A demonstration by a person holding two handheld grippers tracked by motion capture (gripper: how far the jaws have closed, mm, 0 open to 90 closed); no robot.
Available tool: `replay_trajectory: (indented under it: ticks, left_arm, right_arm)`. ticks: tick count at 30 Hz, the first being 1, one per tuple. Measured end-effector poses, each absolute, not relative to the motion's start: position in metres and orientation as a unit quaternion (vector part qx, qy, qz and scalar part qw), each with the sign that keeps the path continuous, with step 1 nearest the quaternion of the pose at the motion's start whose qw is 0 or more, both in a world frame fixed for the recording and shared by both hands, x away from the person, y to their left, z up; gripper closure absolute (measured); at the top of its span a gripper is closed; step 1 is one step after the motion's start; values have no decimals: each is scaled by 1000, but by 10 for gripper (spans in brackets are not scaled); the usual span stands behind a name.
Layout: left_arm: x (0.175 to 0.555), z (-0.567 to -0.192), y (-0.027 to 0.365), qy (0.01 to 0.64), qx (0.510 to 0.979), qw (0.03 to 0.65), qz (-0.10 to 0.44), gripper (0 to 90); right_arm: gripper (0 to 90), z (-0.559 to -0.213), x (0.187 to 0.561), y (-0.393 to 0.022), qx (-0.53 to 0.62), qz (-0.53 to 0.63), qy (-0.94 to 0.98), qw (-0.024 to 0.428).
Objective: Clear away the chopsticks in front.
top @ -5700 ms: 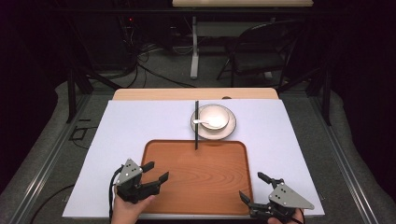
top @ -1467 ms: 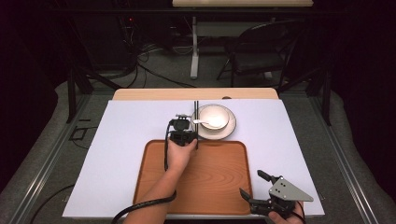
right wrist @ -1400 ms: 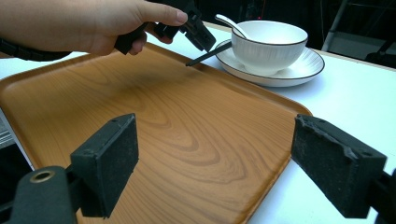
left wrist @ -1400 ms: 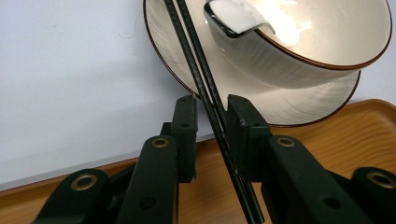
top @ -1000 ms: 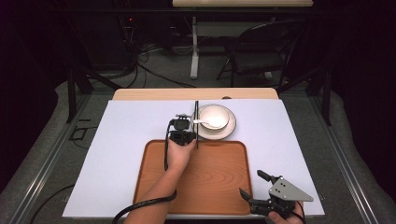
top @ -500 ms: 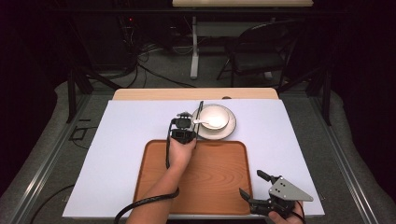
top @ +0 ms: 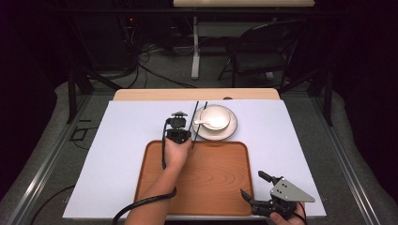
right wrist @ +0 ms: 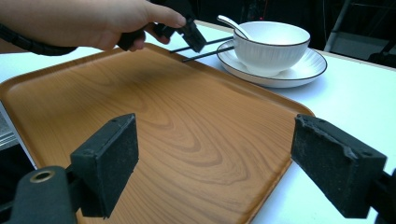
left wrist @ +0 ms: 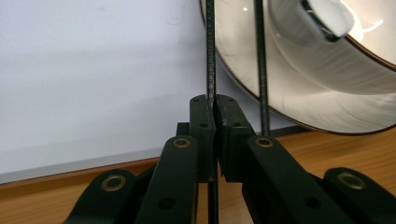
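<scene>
while the left claw [left wrist: 213, 109] is pinching one chopstick [left wrist: 210, 51] (its twin [left wrist: 260, 65] lying just beside), the right claw [right wrist: 229, 163] is waiting wide open.

So the table [top: 141, 164] has a plain white top, with a strip of light wood showing along the far edge. Sitting right on it at the near middle is a wooden tray [top: 211, 178], bare inside. Just past the tray's far edge, slightly right of centre, there's a white saucer [top: 231, 131] with a dark rim, close to the tray but on the white surface itself. The left and right stretches of the table are just white.
</scene>
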State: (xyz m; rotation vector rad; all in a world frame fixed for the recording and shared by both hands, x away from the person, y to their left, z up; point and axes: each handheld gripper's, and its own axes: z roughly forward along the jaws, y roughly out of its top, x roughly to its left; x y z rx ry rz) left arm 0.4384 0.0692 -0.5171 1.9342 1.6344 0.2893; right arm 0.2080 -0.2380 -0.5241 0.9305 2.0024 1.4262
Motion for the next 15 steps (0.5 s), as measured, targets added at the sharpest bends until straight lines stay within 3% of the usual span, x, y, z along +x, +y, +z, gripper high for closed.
replay_trajectory:
  ticks: [15]
  left_arm:
    - [383,-496,153,601,708,354,112,862]
  right_arm:
    - [149,-525,208,-237,345,520,738,256]
